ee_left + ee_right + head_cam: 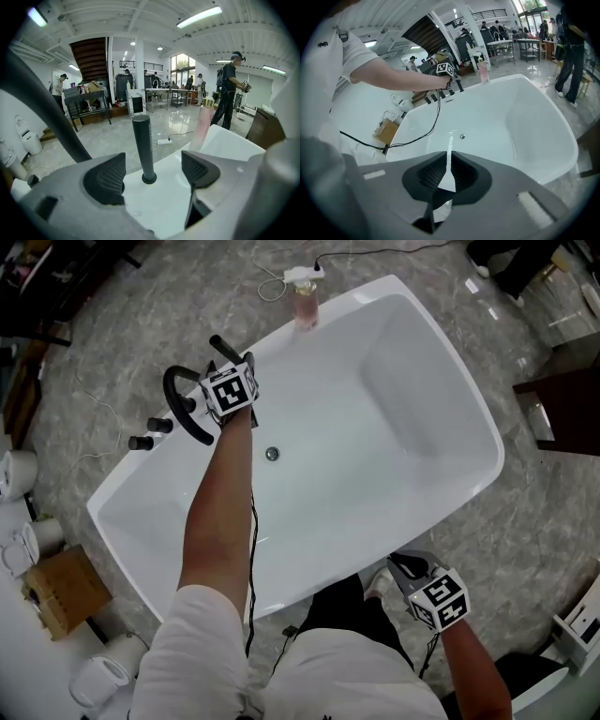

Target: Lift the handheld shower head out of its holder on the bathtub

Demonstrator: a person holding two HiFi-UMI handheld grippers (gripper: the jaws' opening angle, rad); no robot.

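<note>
Left gripper view: the left gripper (152, 174) has its jaws spread wide, and the dark shower head (142, 140) stands upright between them, seated in its holder (149, 178) on the white bathtub (159, 206) rim, with neither pad touching it. Right gripper view: the right gripper (446, 174) hangs over the tub's near edge, jaws pressed together on nothing. A pink bottle (306, 306) sits on the far rim.

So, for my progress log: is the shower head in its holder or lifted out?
In its holder: the shower head stands upright, base seated on the bathtub deck, between the open jaws of the left hand-held gripper.
</note>
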